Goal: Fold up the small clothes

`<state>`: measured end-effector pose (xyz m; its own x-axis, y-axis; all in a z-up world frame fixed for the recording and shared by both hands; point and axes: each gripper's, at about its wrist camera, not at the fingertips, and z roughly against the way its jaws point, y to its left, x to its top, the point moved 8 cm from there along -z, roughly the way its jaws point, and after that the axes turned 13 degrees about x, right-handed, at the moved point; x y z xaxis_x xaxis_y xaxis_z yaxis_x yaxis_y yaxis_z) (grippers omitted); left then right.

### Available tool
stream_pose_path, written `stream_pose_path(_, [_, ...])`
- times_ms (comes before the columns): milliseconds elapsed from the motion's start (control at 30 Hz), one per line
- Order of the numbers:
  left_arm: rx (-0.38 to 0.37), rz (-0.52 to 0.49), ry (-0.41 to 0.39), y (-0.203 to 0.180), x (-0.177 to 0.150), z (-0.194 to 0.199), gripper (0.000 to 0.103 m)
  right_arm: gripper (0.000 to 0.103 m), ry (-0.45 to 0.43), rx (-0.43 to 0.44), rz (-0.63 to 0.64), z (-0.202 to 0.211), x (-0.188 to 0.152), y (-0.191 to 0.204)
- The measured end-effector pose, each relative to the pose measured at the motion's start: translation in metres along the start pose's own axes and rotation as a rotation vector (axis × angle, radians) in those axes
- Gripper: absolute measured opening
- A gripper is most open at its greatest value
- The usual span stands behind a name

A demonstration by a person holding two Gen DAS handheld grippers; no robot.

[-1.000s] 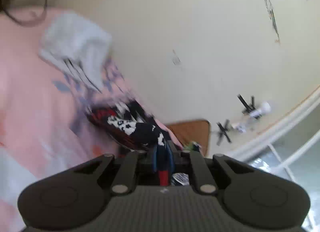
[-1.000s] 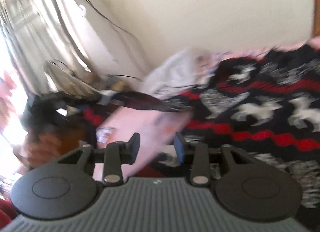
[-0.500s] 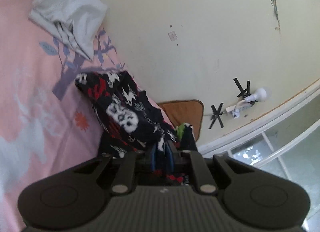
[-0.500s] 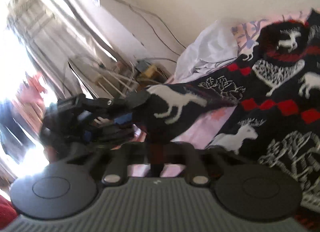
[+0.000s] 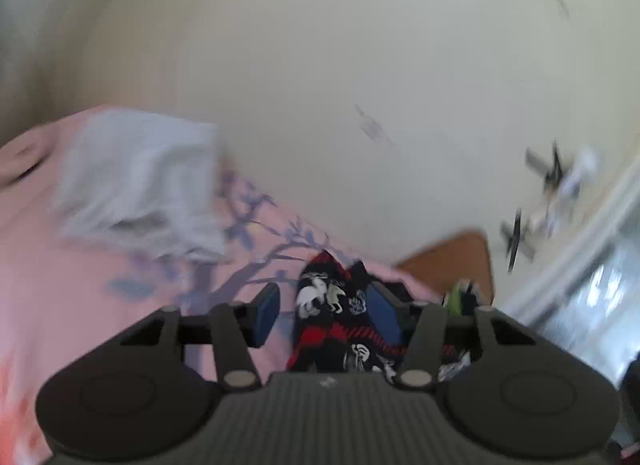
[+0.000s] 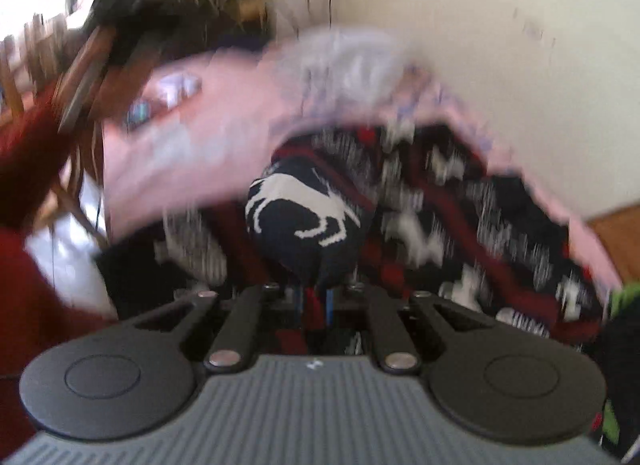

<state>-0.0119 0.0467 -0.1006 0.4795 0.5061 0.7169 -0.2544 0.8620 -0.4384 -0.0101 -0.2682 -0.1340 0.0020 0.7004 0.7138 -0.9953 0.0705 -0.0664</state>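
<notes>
A dark knitted garment with white animal figures and red bands lies on a pink bed sheet. My right gripper is shut on a bunched fold of this garment. In the left wrist view my left gripper is open; a corner of the same garment stands between its blue pads, leaning on the right pad. Both views are blurred by motion.
A crumpled white cloth lies further back on the pink sheet by the cream wall. A brown headboard edge and a taped socket strip are at the right. Cluttered furniture stands beyond the bed's left side.
My left gripper has opened and let go of the garment. My right gripper stays shut on the garment and has swung toward the wall.
</notes>
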Motion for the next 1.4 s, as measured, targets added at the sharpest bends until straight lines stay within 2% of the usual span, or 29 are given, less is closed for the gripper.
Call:
stream_pose_path(100, [0.038, -0.182, 0.098, -0.040, -0.009, -0.065, 0.053, 0.012, 0.026, 0.013, -0.058, -0.025, -0.022, 0.004])
stream_pose_path(233, [0.212, -0.340, 0.228, -0.067, -0.024, -0.155, 0.055, 0.012, -0.008, 0.014, -0.094, -0.039, -0.029, 0.008])
stream_pose_path(267, [0.240, -0.363, 0.244, -0.067, -0.028, -0.168, 0.049, 0.012, -0.022, 0.015, -0.098, -0.038, -0.025, 0.009])
stream_pose_path(300, [0.267, -0.391, 0.254, -0.070, -0.029, -0.180, 0.038, 0.012, -0.034, 0.010, -0.099, -0.040, -0.019, 0.009])
stream_pose_path(333, [0.286, -0.416, 0.258, -0.070, -0.029, -0.187, 0.009, 0.012, -0.041, -0.003, -0.095, -0.037, -0.013, 0.009])
stream_pose_path(367, [0.289, -0.419, 0.253, -0.068, -0.025, -0.187, 0.010, 0.012, -0.043, -0.023, -0.085, -0.036, -0.009, 0.006])
stream_pose_path(433, [0.247, -0.333, 0.226, -0.059, -0.007, -0.182, 0.010, 0.012, -0.039, -0.097, -0.040, -0.025, -0.003, -0.001])
stream_pose_path(467, [0.211, -0.259, 0.220, -0.052, 0.004, -0.179, 0.010, 0.012, -0.045, -0.150, -0.012, -0.013, -0.001, -0.007])
stream_pose_path(567, [0.120, -0.092, 0.214, -0.034, 0.020, -0.172, 0.010, 0.012, -0.117, -0.320, -0.014, 0.041, 0.012, -0.044])
stream_pose_path(633, [0.075, -0.037, 0.213, -0.030, 0.021, -0.172, 0.010, 0.013, -0.134, -0.464, -0.016, 0.071, 0.014, -0.082])
stream_pose_path(700, [0.090, -0.030, 0.214, -0.034, 0.017, -0.180, 0.011, 0.013, -0.122, -0.536, -0.088, 0.080, 0.008, -0.127])
stream_pose_path(767, [0.146, -0.052, 0.214, -0.036, 0.012, -0.193, 0.019, 0.013, -0.084, -0.530, -0.195, 0.067, -0.005, -0.173])
stream_pose_path(800, [0.177, -0.051, 0.211, -0.036, 0.010, -0.198, 0.027, 0.013, -0.067, -0.536, -0.232, 0.056, -0.012, -0.194])
stream_pose_path(833, [0.204, -0.040, 0.209, -0.034, 0.007, -0.203, 0.046, 0.014, -0.050, -0.559, -0.262, 0.042, -0.020, -0.215])
stream_pose_path(867, [0.222, -0.024, 0.212, -0.030, 0.004, -0.207, 0.054, 0.023, -0.028, -0.587, -0.293, 0.030, -0.028, -0.233])
stream_pose_path(900, [0.224, -0.011, 0.219, -0.026, 0.000, -0.206, 0.054, 0.037, -0.004, -0.614, -0.347, 0.018, -0.039, -0.253])
stream_pose_path(933, [0.214, -0.009, 0.229, -0.022, -0.003, -0.203, 0.055, 0.042, 0.015, -0.633, -0.411, 0.011, -0.051, -0.268])
stream_pose_path(967, [0.200, -0.015, 0.230, -0.017, -0.005, -0.197, 0.061, 0.041, 0.011, -0.626, -0.470, 0.006, -0.060, -0.276])
stream_pose_path(1000, [0.192, -0.019, 0.218, -0.015, -0.005, -0.189, 0.067, 0.042, -0.024, -0.590, -0.504, 0.008, -0.065, -0.278])
stream_pose_path(1033, [0.190, -0.016, 0.202, -0.012, -0.004, -0.183, 0.084, 0.042, -0.065, -0.566, -0.520, 0.014, -0.067, -0.276])
stream_pose_path(1067, [0.185, -0.006, 0.178, -0.009, -0.004, -0.174, 0.095, 0.043, -0.107, -0.547, -0.535, 0.023, -0.067, -0.273])
stream_pose_path(1133, [0.150, -0.002, 0.160, -0.012, -0.005, -0.164, 0.095, 0.044, -0.201, -0.510, -0.579, 0.040, -0.068, -0.265])
stream_pose_path(1200, [0.112, -0.038, 0.175, -0.025, -0.012, -0.162, 0.087, 0.044, -0.300, -0.467, -0.628, 0.056, -0.063, -0.259])
stream_pose_path(1233, [0.111, -0.070, 0.175, -0.032, -0.016, -0.163, 0.068, 0.044, -0.345, -0.434, -0.652, 0.058, -0.060, -0.257])
stream_pose_path(1267, [0.120, -0.121, 0.180, -0.041, -0.022, -0.167, 0.042, 0.044, -0.375, -0.404, -0.676, 0.055, -0.057, -0.256])
stream_pose_path(1300, [0.145, -0.164, 0.189, -0.047, -0.028, -0.172, 0.029, 0.042, -0.397, -0.376, -0.704, 0.052, -0.056, -0.258])
stream_pose_path(1333, [0.186, -0.201, 0.193, -0.049, -0.033, -0.177, 0.011, 0.040, -0.405, -0.362, -0.731, 0.039, -0.056, -0.262])
stream_pose_path(1400, [0.259, -0.261, 0.171, -0.049, -0.038, -0.183, 0.011, 0.024, -0.385, -0.361, -0.772, 0.022, -0.061, -0.270])
